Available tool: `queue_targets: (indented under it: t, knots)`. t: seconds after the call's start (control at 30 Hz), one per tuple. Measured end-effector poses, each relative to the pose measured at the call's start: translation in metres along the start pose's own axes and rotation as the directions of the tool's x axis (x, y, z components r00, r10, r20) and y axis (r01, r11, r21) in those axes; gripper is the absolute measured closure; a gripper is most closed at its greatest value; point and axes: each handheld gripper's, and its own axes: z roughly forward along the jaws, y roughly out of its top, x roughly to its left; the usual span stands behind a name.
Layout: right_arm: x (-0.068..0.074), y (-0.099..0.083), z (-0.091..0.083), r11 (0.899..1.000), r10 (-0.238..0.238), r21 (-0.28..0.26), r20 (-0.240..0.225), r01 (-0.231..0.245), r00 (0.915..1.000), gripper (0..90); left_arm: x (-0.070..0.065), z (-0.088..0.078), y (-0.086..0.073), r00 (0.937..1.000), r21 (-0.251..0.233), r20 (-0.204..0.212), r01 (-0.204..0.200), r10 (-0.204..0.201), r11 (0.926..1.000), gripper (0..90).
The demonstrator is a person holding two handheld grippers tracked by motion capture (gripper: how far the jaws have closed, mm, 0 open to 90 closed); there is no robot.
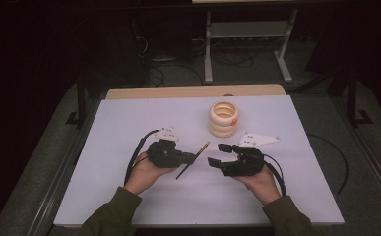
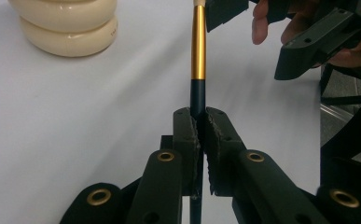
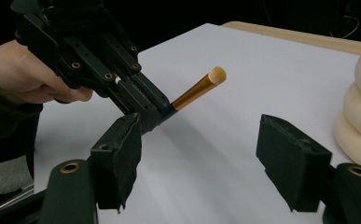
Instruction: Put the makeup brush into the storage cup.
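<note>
Brush (image 2: 198, 46) clamped in left hand-held gripper (image 2: 198, 122).

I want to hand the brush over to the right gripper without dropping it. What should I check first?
1. Left gripper shut on brush: ok.
2. Right gripper open: ok.
3. Gold end free to grab: ok.
4. Brush between the right jaws: not ok, it is off to one side.
5. Ring stack clear of both grippers: ok.
6. Bristle end condition: cannot tell.
</note>
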Motion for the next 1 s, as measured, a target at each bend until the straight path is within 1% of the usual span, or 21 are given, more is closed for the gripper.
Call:
queue_targets:
  t: [0.13,0.3,0.5,0.63,0.77,0.83,0.87,1.0]
  knots:
    - [-0.001,0.001,0.004,1.0,0.011,-0.003,-0.006,-0.011,0.9999,33.4,-0.001,0.0,0.0,1.0,-0.008,0.004,0.002,-0.002,1.0,83.5]
    - [-0.001,0.003,0.008,1.0,0.026,-0.006,-0.014,-0.026,0.9996,37.0,-0.001,0.0,0.001,1.0,-0.009,0.0,-0.008,0.008,0.9999,83.5]
    - [-0.002,0.005,0.014,0.999,0.032,-0.01,-0.021,-0.032,0.9993,40.9,-0.002,0.001,0.001,1.0,-0.015,0.0,-0.006,0.006,0.9999,83.4]
    - [-0.002,0.007,0.016,0.999,0.048,-0.015,-0.031,-0.049,0.9983,44.7,-0.003,0.001,0.002,0.9998,-0.019,-0.007,-0.016,0.016,0.9997,83.5]
    - [-0.001,0.008,0.02,0.998,0.056,-0.018,-0.039,-0.057,0.9976,47.1,-0.004,0.002,0.003,0.9999,-0.025,-0.006,-0.011,0.011,0.9996,83.5]
    - [-0.001,0.009,0.021,0.998,0.067,-0.019,-0.043,-0.068,0.9969,48.4,-0.004,0.002,0.003,0.9998,-0.027,-0.007,-0.017,0.017,0.9995,83.5]
    - [-0.002,0.009,0.022,0.998,0.056,-0.028,-0.042,-0.058,0.9975,49.4,-0.004,0.002,0.003,0.9998,-0.027,-0.009,-0.018,0.018,0.9995,83.5]
    - [-0.002,0.009,0.023,0.997,0.064,-0.029,-0.047,-0.065,0.9969,52.3,-0.005,0.003,0.004,0.9998,-0.034,-0.013,-0.017,0.017,0.9993,83.5]
